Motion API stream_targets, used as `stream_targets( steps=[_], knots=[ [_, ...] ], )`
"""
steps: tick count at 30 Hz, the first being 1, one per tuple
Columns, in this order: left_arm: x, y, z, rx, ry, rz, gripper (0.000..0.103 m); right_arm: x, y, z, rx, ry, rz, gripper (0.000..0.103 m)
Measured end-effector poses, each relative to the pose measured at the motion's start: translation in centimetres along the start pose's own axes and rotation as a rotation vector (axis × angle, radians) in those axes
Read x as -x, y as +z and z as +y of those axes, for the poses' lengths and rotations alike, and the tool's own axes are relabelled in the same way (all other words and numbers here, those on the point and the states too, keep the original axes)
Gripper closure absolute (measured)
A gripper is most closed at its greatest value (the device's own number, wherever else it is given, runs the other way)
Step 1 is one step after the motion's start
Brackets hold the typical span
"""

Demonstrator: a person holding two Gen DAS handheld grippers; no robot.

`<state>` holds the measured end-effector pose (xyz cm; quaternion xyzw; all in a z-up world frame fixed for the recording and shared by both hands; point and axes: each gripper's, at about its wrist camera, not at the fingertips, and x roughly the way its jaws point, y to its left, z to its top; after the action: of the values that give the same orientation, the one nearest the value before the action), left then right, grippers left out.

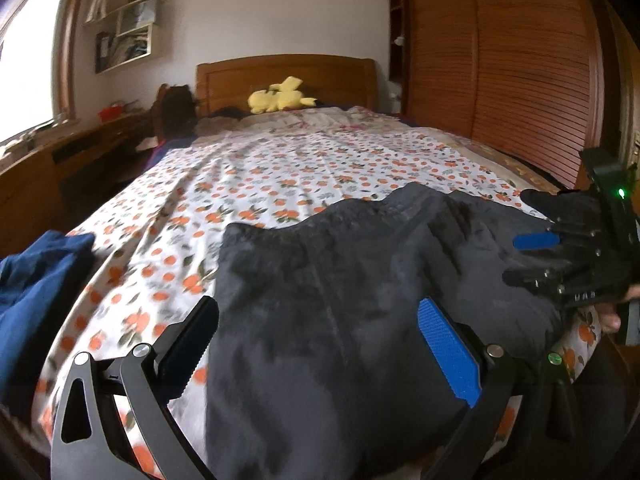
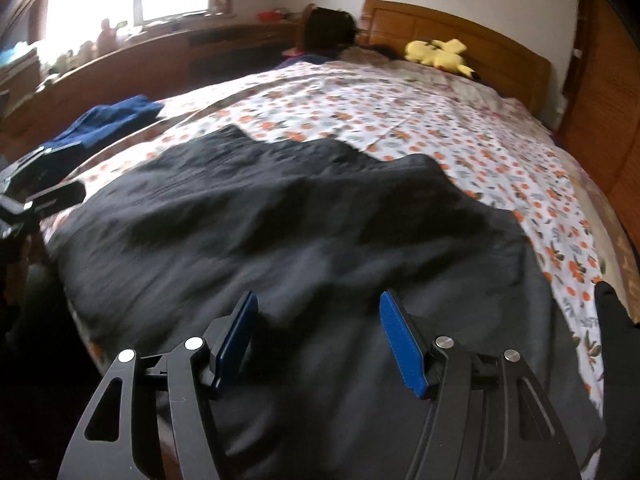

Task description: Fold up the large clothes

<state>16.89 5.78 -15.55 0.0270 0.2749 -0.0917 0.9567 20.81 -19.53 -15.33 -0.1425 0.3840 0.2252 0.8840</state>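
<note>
A large dark grey garment (image 1: 340, 304) lies spread on the near end of the bed; it also fills the right wrist view (image 2: 300, 240). My left gripper (image 1: 320, 320) is open and empty, its fingers wide apart just above the garment's near left part. My right gripper (image 2: 318, 316) is open and empty above the garment's near right part. The right gripper also shows in the left wrist view (image 1: 532, 260), at the garment's right edge. The left gripper shows at the far left of the right wrist view (image 2: 48, 188).
The bed has a white sheet with orange flowers (image 1: 304, 176). A folded blue garment (image 1: 36, 276) lies at the bed's left edge, also in the right wrist view (image 2: 112, 120). A yellow plush toy (image 1: 280, 98) sits by the wooden headboard (image 1: 286, 76). A wooden wardrobe (image 1: 500, 68) stands on the right and a desk (image 1: 80, 152) on the left.
</note>
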Motion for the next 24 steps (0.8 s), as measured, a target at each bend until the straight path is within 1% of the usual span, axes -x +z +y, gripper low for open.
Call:
stream_targets(
  steps=[3, 5, 8, 11, 13, 16, 21, 24],
  knots=[
    [0.8, -1.4, 0.8, 0.032, 0.032, 0.035, 0.003, 0.1, -1.0, 1.0, 0.016, 0.006, 0.008, 0.042],
    [1.1, -2.2, 1.4, 0.049, 0.045, 0.057, 0.003, -0.4, -1.8, 1.5, 0.025, -0.001, 0.032, 0.042],
    [1.4, -3.4, 2.8, 0.076, 0.074, 0.096, 0.003, -1.4, -2.9, 1.3, -0.004, 0.003, 0.047, 0.040],
    [1.8, -4.3, 3.8, 0.085, 0.101, 0.113, 0.003, -1.7, -3.5, 1.5, 0.001, -0.009, 0.033, 0.040],
    [2.1, -5.0, 4.5, 0.097, 0.115, 0.127, 0.003, -1.7, -3.6, 1.3, -0.012, 0.000, 0.029, 0.040],
    [2.4, -6.0, 5.3, 0.126, 0.117, 0.143, 0.003, -1.7, -3.7, 1.2, -0.014, 0.003, 0.026, 0.040],
    [2.3, -7.4, 5.9, 0.185, 0.093, 0.166, 0.003, -1.7, -3.8, 1.1, -0.024, 0.008, 0.022, 0.039],
    [2.3, -8.0, 5.8, 0.204, 0.086, 0.174, 0.003, -1.8, -4.0, 0.9, -0.033, 0.022, 0.017, 0.039]
  ],
)
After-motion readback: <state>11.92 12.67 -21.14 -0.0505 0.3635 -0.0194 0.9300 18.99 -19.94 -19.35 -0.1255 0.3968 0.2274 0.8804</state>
